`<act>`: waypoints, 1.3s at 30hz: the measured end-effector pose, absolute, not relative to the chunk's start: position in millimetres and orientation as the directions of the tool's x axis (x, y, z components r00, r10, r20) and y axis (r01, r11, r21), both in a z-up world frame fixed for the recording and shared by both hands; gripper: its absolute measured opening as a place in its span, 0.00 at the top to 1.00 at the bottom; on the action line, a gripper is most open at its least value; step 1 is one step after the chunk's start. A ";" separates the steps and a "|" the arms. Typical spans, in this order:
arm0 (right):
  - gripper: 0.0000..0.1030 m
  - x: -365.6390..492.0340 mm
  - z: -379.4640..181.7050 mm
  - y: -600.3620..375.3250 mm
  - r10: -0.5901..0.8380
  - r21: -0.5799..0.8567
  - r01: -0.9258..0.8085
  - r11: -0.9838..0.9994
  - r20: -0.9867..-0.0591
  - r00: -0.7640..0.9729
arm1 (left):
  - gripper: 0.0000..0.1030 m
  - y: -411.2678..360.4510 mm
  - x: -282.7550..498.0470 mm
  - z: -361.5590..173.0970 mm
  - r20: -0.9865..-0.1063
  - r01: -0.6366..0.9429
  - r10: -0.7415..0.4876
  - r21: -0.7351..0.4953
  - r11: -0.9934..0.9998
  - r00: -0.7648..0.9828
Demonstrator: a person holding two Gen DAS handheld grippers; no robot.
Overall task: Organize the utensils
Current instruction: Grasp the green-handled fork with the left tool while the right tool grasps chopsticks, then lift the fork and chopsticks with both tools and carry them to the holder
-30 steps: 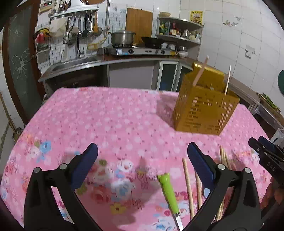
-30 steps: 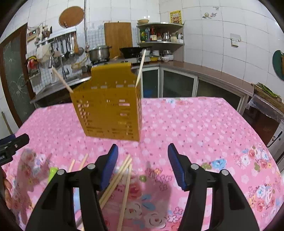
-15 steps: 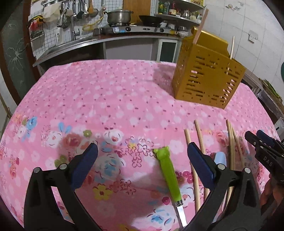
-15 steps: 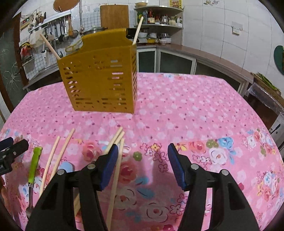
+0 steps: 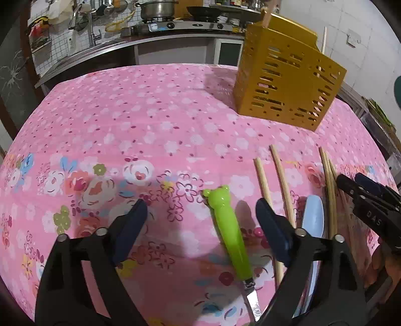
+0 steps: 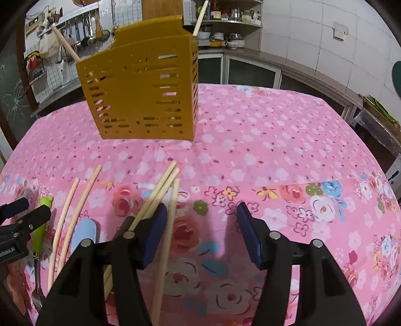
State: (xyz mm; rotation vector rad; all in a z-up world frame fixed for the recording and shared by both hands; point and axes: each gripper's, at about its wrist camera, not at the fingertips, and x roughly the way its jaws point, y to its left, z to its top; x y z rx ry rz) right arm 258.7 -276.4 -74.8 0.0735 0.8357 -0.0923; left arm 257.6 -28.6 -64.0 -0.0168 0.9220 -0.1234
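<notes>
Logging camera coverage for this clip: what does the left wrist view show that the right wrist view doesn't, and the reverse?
Only the left wrist view shows the stove with a steel pot and the open left gripper straddling the green-handled utensil.

Only the right wrist view shows the open right gripper, with one chopstick lying just inside its left finger, plus the bare right side of the floral tablecloth.

Both show the yellow utensil holder with sticks in it, the loose chopsticks and the light blue handle.

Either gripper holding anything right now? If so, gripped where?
Nothing held. Left gripper is open above the green-handled utensil; right gripper is open over the chopsticks on the tablecloth.
</notes>
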 end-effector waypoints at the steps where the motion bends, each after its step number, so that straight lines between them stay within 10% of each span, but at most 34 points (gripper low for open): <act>1: 0.44 258.8 -75.3 -275.3 -0.051 0.029 0.107 0.994 -0.743 0.667 | 0.21 -29.4 257.3 -64.1 -0.795 0.104 -0.114 -0.064 0.993 0.596; 21: 0.83 273.9 -80.5 -260.4 -0.019 0.028 0.063 0.998 -0.763 0.647 | 0.75 -47.5 265.2 -65.3 -0.804 0.160 -0.096 -0.001 0.987 0.587; 39: 0.94 272.7 -77.2 -270.0 0.028 0.083 0.057 0.995 -0.770 0.637 | 0.78 -57.1 276.2 -64.6 -0.809 0.208 -0.119 0.005 0.978 0.575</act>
